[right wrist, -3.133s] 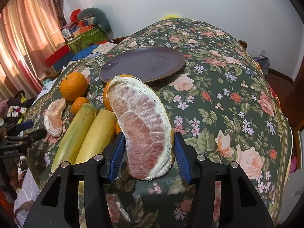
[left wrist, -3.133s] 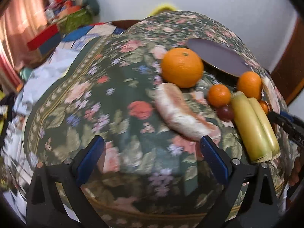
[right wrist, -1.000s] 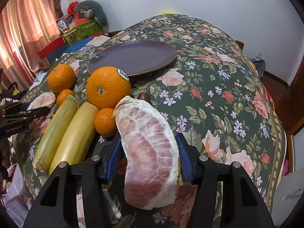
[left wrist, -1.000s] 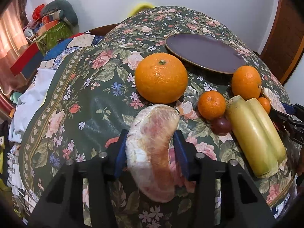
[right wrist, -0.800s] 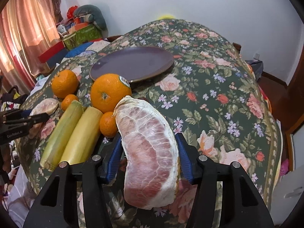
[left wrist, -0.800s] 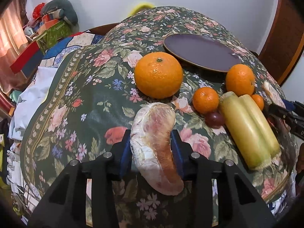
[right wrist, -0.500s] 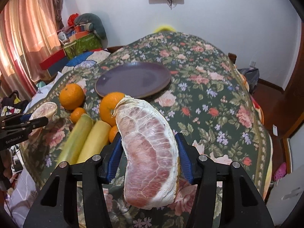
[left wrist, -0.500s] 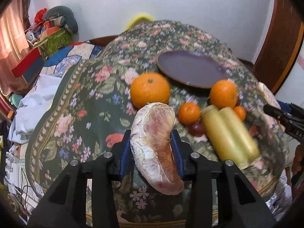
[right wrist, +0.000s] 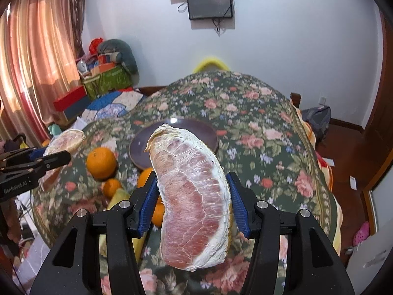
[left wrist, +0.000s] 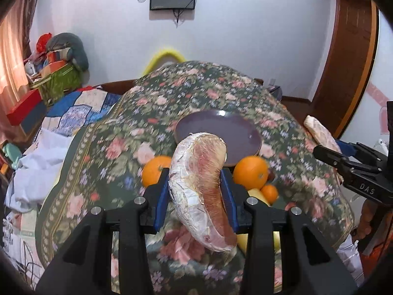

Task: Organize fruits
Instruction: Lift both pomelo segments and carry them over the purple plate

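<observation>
My left gripper (left wrist: 195, 196) is shut on a peeled pink pomelo segment (left wrist: 199, 186), held well above the floral tablecloth. My right gripper (right wrist: 194, 201) is shut on a larger pomelo segment (right wrist: 194, 196), also in the air. A dark purple plate (left wrist: 235, 132) lies beyond both segments, with nothing on it. In front of the plate sit two large oranges (left wrist: 250, 172) (left wrist: 153, 172), small mandarins (right wrist: 111, 188) and yellow-green stalks (left wrist: 255, 193), partly hidden by the held segments. Each wrist view shows the other gripper at its edge, holding its segment (left wrist: 319, 132) (right wrist: 66, 140).
The floral cloth (right wrist: 258, 132) covers a domed table that falls away on all sides. A bed with quilts and boxes (left wrist: 73, 113) stands to the left. A wooden door (left wrist: 348, 68) is at the right, and a wall screen (right wrist: 208, 2) hangs behind.
The left gripper closed on the smaller pomelo segment on the cloth and lifted it. Both grippers rose with their segments and tipped up, so the table fruit now looks lower and smaller.
</observation>
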`<state>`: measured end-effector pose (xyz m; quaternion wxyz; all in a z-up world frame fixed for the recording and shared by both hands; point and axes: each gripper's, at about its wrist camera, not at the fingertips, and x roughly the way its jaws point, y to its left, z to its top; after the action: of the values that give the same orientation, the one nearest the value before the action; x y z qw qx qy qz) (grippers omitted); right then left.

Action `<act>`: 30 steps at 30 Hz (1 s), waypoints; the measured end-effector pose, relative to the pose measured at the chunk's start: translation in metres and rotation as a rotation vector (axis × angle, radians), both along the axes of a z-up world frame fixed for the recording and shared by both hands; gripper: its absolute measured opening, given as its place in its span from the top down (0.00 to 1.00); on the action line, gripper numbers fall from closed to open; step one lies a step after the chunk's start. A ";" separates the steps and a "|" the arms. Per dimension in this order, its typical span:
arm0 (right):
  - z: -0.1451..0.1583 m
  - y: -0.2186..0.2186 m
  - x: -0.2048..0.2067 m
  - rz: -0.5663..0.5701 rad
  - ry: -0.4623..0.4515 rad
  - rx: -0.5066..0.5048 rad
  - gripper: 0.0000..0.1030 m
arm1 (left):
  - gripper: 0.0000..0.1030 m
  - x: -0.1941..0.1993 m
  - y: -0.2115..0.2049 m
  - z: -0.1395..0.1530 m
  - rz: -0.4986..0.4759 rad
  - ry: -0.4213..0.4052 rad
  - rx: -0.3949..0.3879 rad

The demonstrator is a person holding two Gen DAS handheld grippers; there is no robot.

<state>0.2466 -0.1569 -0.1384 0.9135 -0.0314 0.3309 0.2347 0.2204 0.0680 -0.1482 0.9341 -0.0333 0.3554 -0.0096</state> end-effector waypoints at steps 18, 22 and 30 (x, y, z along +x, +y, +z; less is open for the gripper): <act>-0.011 0.023 0.048 0.011 -0.001 0.027 0.50 | 0.62 0.065 -0.017 -0.017 -0.046 0.002 -0.038; -0.020 0.030 0.060 0.023 0.014 0.009 0.50 | 0.62 0.080 -0.016 -0.025 -0.049 0.013 -0.051; -0.036 0.041 0.079 0.040 0.044 -0.021 0.50 | 0.62 0.110 -0.013 -0.041 -0.053 0.040 -0.059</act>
<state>0.3259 -0.1158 -0.1739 0.9007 -0.0424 0.3528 0.2499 0.3306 0.0555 -0.1891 0.9247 -0.0517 0.3745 -0.0440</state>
